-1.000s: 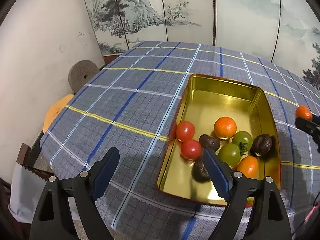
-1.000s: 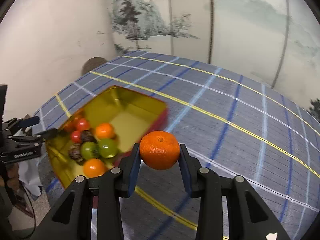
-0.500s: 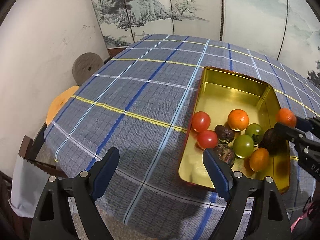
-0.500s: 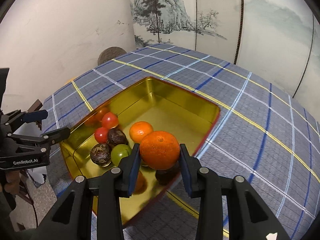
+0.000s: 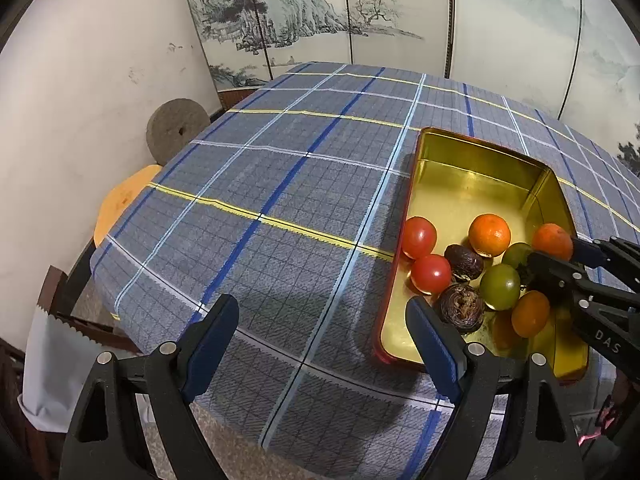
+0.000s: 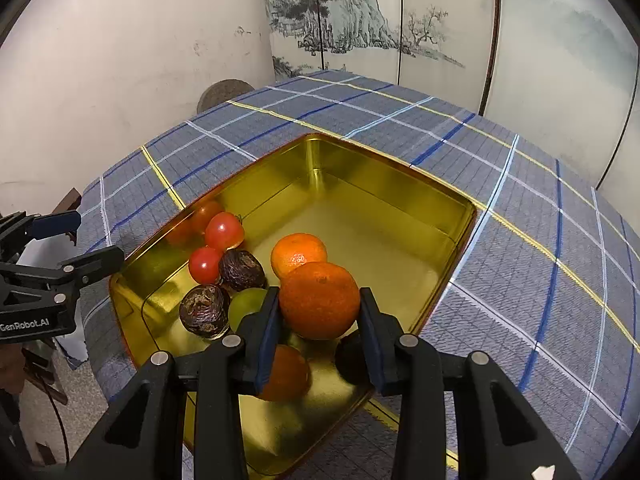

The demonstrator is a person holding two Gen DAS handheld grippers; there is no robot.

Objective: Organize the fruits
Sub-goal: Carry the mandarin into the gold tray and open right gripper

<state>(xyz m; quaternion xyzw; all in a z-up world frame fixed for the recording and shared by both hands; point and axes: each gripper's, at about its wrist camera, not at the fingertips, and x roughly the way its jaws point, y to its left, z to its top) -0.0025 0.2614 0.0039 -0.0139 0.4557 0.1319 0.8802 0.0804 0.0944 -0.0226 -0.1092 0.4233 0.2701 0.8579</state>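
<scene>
A gold tin tray [image 5: 480, 160] sits on the plaid cloth and holds several fruits: red tomatoes [image 5: 419, 237], a mandarin [image 5: 489, 236], green tomatoes [image 5: 500, 286] and dark wrinkled passion fruits [image 5: 460, 308]. My right gripper [image 6: 318, 312] is shut on another mandarin [image 6: 319, 300], held just above the fruit pile inside the tray [image 6: 400, 196]. The left wrist view shows this right gripper [image 5: 560, 253] and its mandarin [image 5: 552, 241] at the tray's right side. Left of the tray's near corner, my left gripper [image 5: 322, 328] stands open over bare cloth, with nothing between its fingers.
The blue-grey plaid tablecloth [image 5: 280, 184] covers a round table whose edge curves close below the left gripper. A grey stone disc [image 5: 176, 130] leans on the wall beyond it, beside an orange stool [image 5: 120, 200]. A painted folding screen [image 5: 360, 12] stands behind.
My right gripper has carried the mandarin from beside the tray to over it and lowered it toward the fruit. The left gripper drifted slightly left, still open.
</scene>
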